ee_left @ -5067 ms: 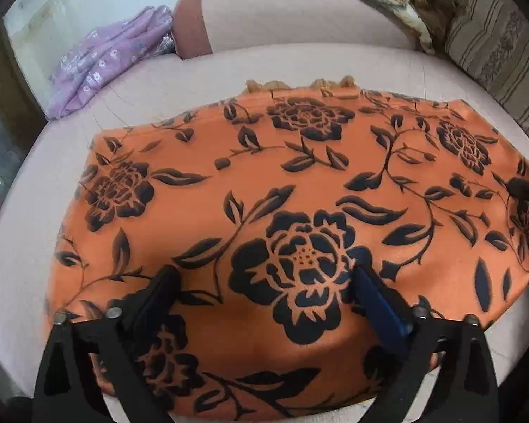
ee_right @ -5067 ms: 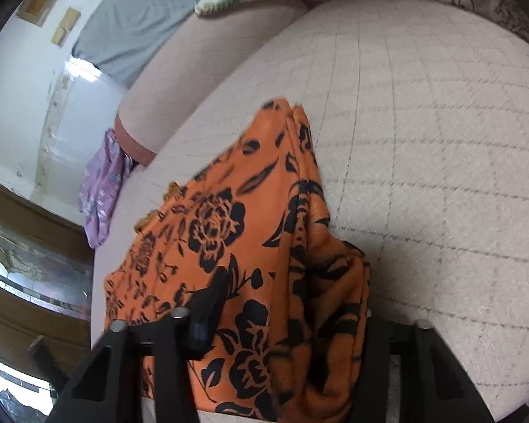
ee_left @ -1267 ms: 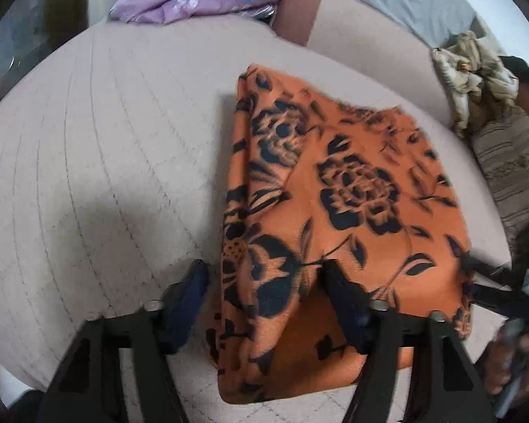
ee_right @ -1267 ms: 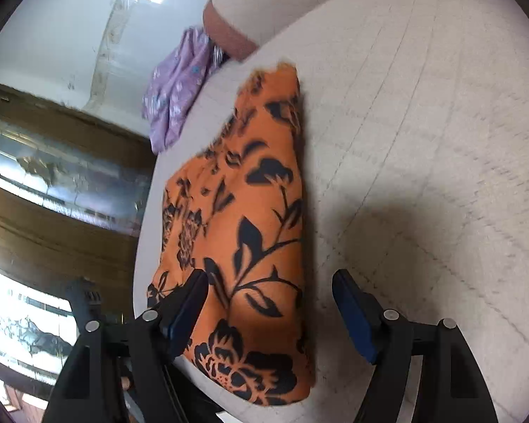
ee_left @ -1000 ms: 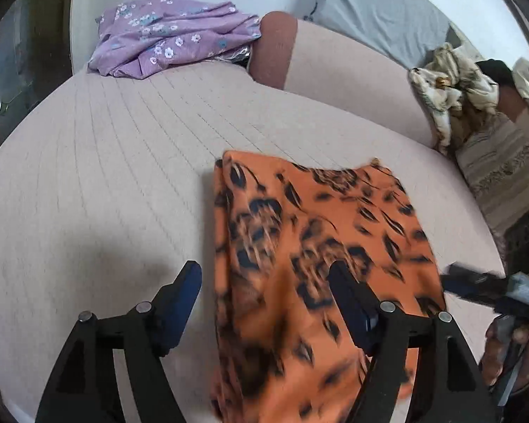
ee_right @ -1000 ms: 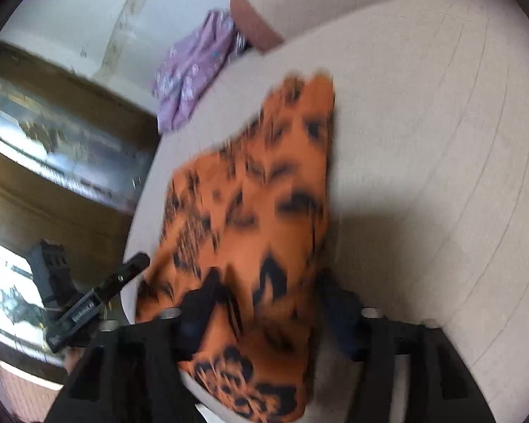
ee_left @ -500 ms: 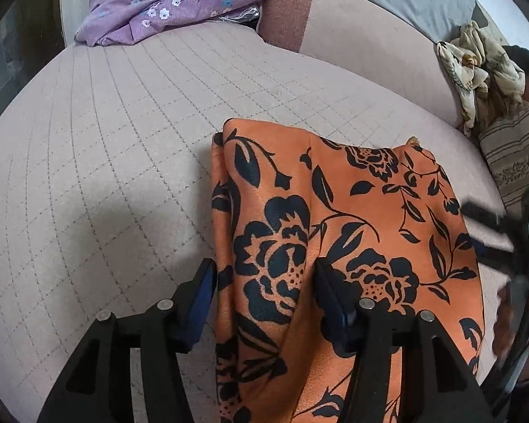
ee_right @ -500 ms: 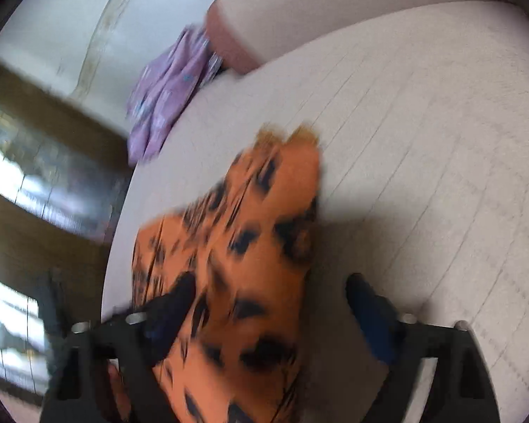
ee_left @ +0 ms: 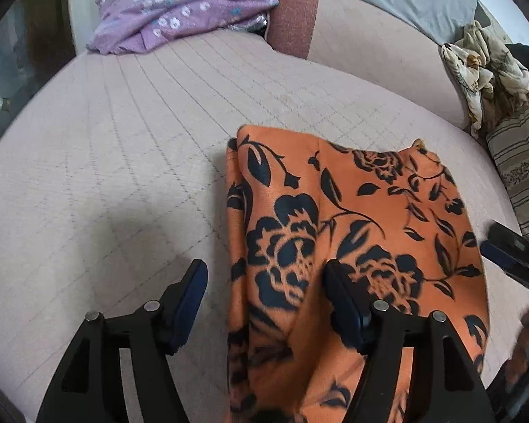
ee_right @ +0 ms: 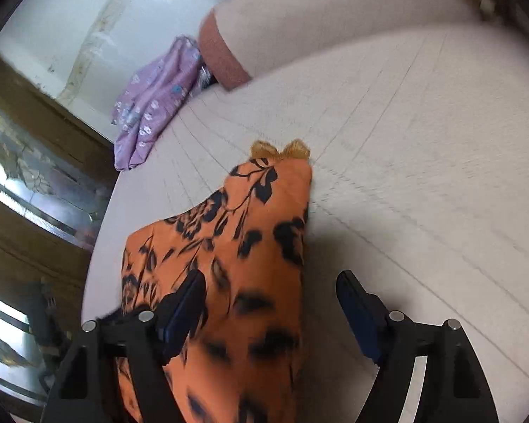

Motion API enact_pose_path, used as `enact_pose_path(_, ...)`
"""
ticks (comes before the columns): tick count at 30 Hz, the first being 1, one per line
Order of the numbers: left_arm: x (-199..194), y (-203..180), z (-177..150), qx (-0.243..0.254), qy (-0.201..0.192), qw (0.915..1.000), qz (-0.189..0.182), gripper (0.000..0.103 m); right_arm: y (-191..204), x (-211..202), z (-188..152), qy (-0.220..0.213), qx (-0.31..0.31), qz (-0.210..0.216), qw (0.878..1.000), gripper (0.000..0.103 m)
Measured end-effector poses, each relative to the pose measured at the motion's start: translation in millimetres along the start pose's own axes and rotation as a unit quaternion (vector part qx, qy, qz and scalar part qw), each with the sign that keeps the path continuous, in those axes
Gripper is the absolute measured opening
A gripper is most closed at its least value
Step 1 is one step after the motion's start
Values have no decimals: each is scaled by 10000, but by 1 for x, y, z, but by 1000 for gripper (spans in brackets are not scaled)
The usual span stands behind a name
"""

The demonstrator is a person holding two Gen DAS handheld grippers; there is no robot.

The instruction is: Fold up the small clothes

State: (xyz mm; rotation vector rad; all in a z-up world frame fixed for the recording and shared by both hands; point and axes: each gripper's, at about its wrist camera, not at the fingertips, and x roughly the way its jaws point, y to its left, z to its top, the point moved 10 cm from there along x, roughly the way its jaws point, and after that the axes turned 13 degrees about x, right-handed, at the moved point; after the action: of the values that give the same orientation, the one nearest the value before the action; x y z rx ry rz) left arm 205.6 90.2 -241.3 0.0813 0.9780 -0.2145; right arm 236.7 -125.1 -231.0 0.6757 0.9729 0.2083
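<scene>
An orange garment with black flowers [ee_left: 349, 232] lies folded on the pale quilted cushion [ee_left: 130, 162]. My left gripper [ee_left: 264, 292] is open, its jaws astride the garment's near left edge, the cloth between them. My right gripper [ee_right: 271, 303] is open over the garment's [ee_right: 236, 246] near right edge, its left finger [ee_right: 185, 305] above the cloth and its right finger [ee_right: 356, 310] above bare cushion. The right gripper also shows at the right edge of the left wrist view [ee_left: 508, 253].
A purple flowered garment [ee_left: 183, 10] lies at the far left of the cushion, also in the right wrist view [ee_right: 155, 102]. A sofa backrest [ee_left: 366, 42] runs behind. A crumpled cream cloth [ee_left: 483, 67] and a striped pillow [ee_left: 522, 162] sit at the right.
The wide flat garment has been folded into a narrower stack. Over the last second both grippers opened and let go of the cloth, and they now hover over its near edges.
</scene>
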Motion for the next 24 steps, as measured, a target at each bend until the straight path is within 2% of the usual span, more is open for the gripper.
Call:
enact_pose_path(3, -31, -6, -11, 75, -342, 9994, 16, 69, 13, -43, -24, -157, -152, 422, 9989, 80)
enact_pose_path(5, -35, -7, -31, 97, -228, 9996, 93, 69, 32, -67, -53, -20, -403, 931, 9948, 80)
enact_pose_path(6, -29, -7, -42, 104, -48, 9998, 158, 69, 36, -68, -66, 133, -443, 1122, 9926, 80)
enact_pose_path(7, -19, -7, -55, 86, 198, 9996, 171, 70, 40, -61, -81, 459, -412, 1352, 9889, 82)
enact_pose_path(8, -16, -6, -60, -44, 191, 9998, 97, 73, 36, -41, -104, 1111, -253, 1576, 9809, 82)
enact_pose_path(9, -17, -4, -60, -143, 174, 9997, 58, 73, 23, -22, -118, 1458, -79, 1419, 9790, 82)
enact_pose_path(10, -23, -1, -59, -229, 247, 9994, 69, 72, 10, -8, -125, 1635, 105, 1220, 9789, 78)
enact_pose_path(12, -40, 3, -54, -213, 79, 9995, 229, 72, 11, -18, -120, 1376, 255, 1388, 9804, 78)
enact_pose_path(14, -50, 4, -52, -84, -8, 9992, 389, 72, 19, -36, -113, 1147, 92, 1417, 9832, 78)
enact_pose_path(17, -54, 1, -54, -70, 2, 9993, 362, 72, 16, -56, -102, 743, -103, 1341, 9881, 78)
enact_pose_path(24, -51, -5, -58, -29, 97, 9993, 350, 72, -27, -45, -71, 505, 576, 967, 9924, 81)
